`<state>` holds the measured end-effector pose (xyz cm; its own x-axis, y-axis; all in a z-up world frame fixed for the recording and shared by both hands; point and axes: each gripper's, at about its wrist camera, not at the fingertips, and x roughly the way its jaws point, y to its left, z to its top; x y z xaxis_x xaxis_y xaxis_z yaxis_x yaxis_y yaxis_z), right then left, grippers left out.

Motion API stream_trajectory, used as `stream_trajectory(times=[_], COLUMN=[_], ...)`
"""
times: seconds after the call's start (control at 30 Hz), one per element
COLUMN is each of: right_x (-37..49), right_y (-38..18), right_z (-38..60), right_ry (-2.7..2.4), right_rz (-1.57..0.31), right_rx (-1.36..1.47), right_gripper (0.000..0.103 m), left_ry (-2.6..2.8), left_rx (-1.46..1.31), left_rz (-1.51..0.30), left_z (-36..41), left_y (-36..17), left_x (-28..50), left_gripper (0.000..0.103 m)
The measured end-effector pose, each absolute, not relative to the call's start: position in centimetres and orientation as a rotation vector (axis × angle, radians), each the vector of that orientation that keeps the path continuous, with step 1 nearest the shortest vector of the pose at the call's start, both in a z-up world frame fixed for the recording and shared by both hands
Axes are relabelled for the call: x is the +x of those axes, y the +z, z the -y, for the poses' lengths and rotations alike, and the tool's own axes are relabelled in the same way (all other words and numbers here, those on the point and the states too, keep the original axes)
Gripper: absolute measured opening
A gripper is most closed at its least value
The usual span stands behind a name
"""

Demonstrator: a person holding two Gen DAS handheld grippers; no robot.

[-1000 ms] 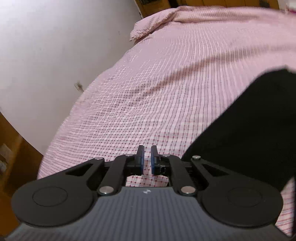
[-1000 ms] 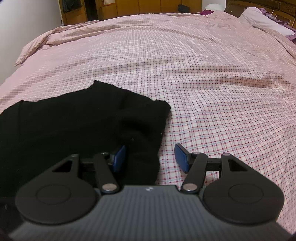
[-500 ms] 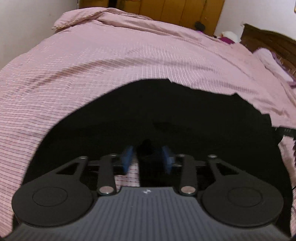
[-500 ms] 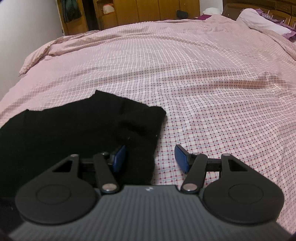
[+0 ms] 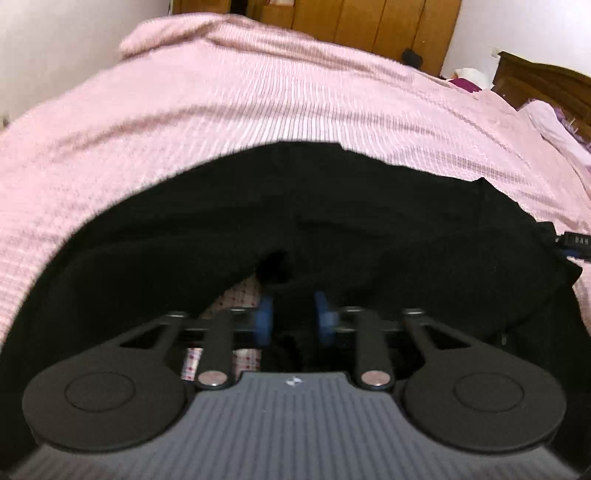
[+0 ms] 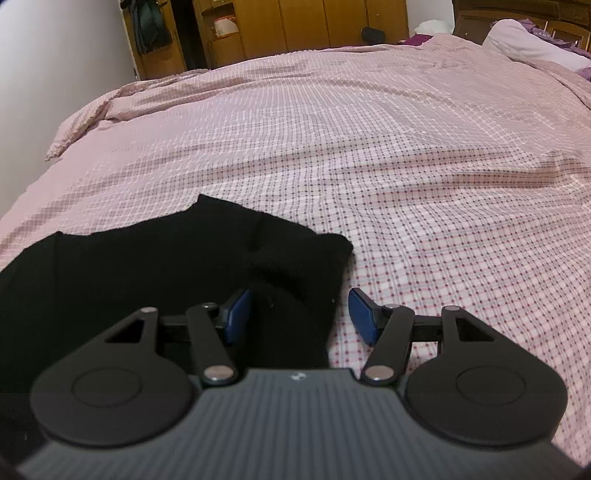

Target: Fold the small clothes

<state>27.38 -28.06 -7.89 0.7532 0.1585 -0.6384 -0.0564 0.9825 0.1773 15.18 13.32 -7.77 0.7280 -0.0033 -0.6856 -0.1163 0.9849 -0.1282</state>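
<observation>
Black fabric fills the left wrist view: the black garment [image 5: 332,229] is spread on the pink checked bedspread [image 5: 258,110], and a bunched near edge is caught between the closing jaws of the left gripper [image 5: 293,317]. Only here is a dark tag [image 5: 576,242] with unreadable letters seen, at the garment's right edge. In the right wrist view, the right gripper [image 6: 301,314] is held apart, astride the garment's right corner [image 6: 295,266], unclamped. Wooden wardrobes [image 6: 314,26] are seen beyond the garment.

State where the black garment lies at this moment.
The black garment lies on the pink checked bedspread, at lower left of the right wrist view, one edge between the right gripper fingers.
</observation>
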Motion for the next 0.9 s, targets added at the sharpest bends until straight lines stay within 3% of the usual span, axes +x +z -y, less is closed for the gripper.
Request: stream_trajectory(times=[0.07,0.5,0.53,0.57,0.63,0.9], right_x=[27.4,29.5,29.6,29.6,29.5,28.1], right_y=[-7.8,-8.0,-8.2,-8.2,-8.1,-7.6], right_z=[28.1,27.1,26.8,26.6,26.7,28.9], right_ry=[0.116,0.127,0.123,0.116,0.096,-0.035], right_rz=[-0.699,-0.692,-0.679,-0.670,-0.639,-0.490], right_rx=[0.155,0.099,0.070,0.048,0.041,0.093], right_gripper=[0.060,0.060,0.048,0.028,0.013,0.009], left_ry=[0.063,0.041,0.044,0.048,0.054,0.113], left_rx=[-0.122,-0.039,-0.037,-0.034,-0.022,0.071], left_rz=[-0.720,-0.597,-0.589,-0.579,-0.554,-0.417], left_z=[-12.7,-10.0,-10.0,-9.9,-9.9,-9.4], left_y=[-7.0,-3.0,-2.8,-2.5,-1.6,1.0], left_x=[14.6,14.5,14.7,14.9,15.4,19.7], left_gripper=[0.010,0.006,0.006,0.006,0.006,0.006])
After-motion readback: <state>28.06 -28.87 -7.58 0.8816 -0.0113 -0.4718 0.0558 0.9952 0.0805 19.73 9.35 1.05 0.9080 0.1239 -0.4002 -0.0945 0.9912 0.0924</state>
